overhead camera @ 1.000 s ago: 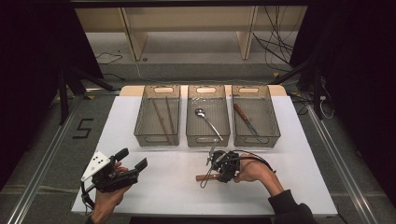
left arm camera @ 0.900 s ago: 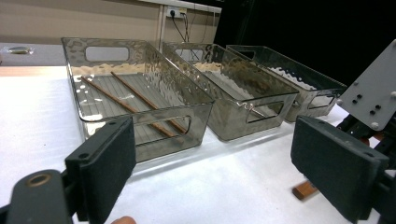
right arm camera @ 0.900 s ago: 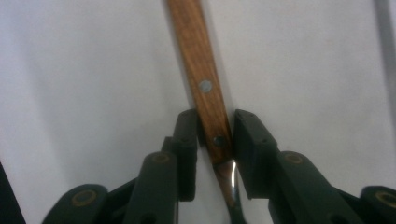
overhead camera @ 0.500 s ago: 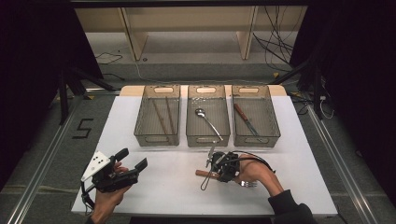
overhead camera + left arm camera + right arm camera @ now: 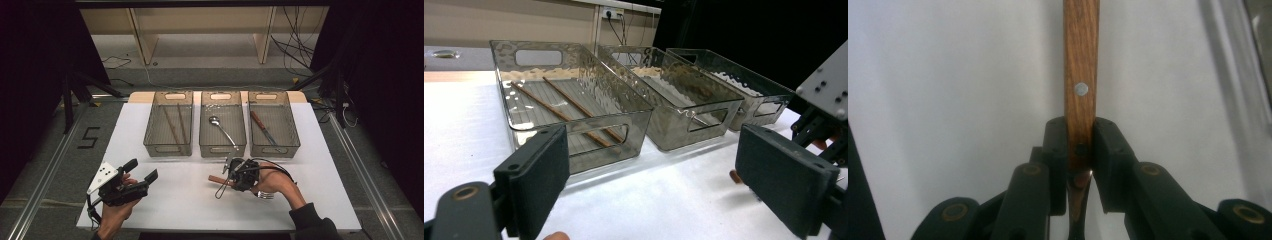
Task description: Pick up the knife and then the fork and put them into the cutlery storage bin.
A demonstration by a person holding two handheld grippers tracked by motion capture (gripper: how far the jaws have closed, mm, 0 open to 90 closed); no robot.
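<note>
Three bins (image 5: 221,148) just beyond fork (image 5: 218,180); table (image 5: 175,200) w/ free path.

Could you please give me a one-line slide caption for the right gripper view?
Right claw clamped on a wooden handle with a metal rivet, above the white table.

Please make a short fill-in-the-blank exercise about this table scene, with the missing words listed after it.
1. The right tongs are shut on a fork's ____ handle.
2. The left bin holds two ____.
3. The spoon lies in the ____ bin.
4. The jaws of the left tongs stand ____, with nothing between them.

Missing words: wooden; chopsticks; middle; open
</note>
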